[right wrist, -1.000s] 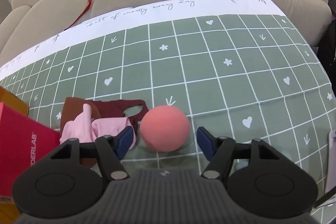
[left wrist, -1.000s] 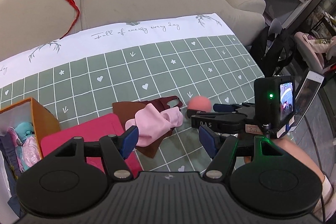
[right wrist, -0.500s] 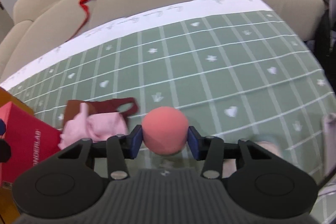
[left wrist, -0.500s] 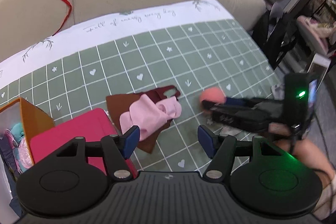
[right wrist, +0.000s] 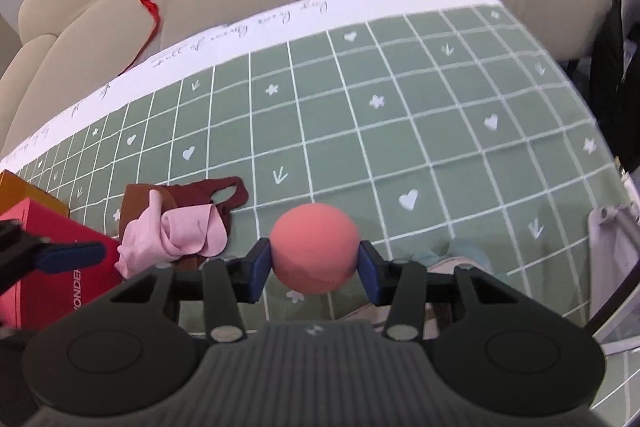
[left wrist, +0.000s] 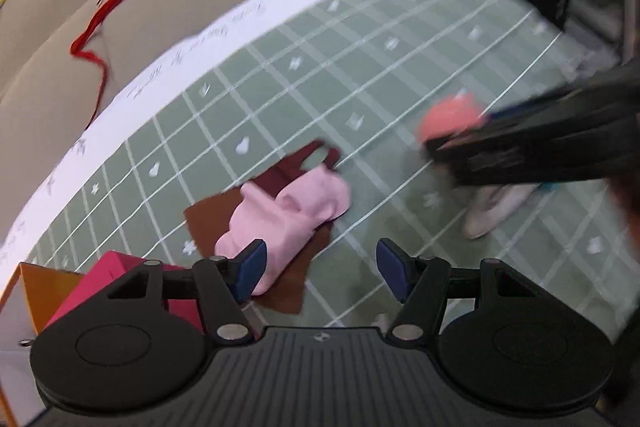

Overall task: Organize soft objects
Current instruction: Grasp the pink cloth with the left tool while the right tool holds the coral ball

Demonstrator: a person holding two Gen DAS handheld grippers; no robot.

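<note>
My right gripper (right wrist: pixel 314 267) pinches the coral ball (right wrist: pixel 314 253) at lower centre, lifted for sorting; my left gripper (left wrist: pixel 318 269) hangs open near the pink cloth (left wrist: pixel 288 223).

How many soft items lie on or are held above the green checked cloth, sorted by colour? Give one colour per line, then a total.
Coral ball, held in the right hand-held gripper: 1
Pink cloth: 1
Maroon cloth: 1
Brown cloth: 1
Total: 4
</note>
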